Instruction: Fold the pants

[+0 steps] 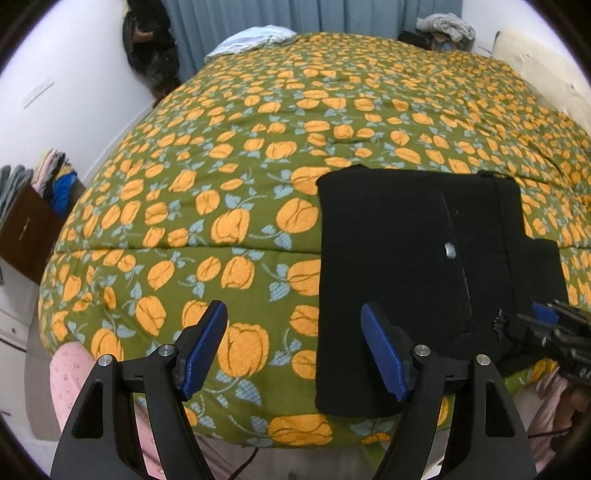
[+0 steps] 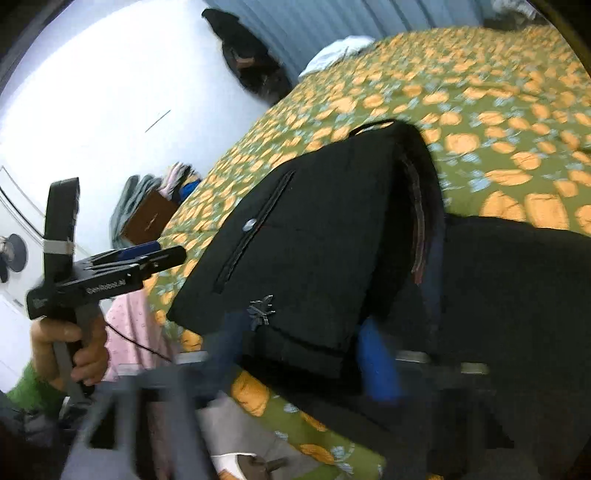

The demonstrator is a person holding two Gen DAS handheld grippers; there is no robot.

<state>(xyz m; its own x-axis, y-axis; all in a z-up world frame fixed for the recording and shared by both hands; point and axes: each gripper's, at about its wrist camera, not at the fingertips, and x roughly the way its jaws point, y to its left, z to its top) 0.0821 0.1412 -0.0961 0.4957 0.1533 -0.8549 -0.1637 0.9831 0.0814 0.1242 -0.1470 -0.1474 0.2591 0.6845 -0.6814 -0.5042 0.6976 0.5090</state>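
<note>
The black pants (image 1: 406, 258) lie folded into a rectangle on the near right of the bed, with a small silver button on top. My left gripper (image 1: 295, 347) is open and empty, hovering just above the pants' near left edge. My right gripper (image 1: 543, 321) enters from the right at the pants' near right corner. In the blurred right wrist view the pants (image 2: 314, 240) fill the middle, and my right gripper (image 2: 306, 354) is open with the near edge of the cloth between its fingers. The left gripper (image 2: 147, 254) shows at the left, held in a hand.
The bed wears a green cover (image 1: 258, 147) with orange flowers. A white cloth (image 1: 251, 40) and a grey heap (image 1: 443, 22) lie at its far end. A brown box of clothes (image 1: 33, 221) stands on the left. Pink fabric (image 1: 74, 376) hangs at the near edge.
</note>
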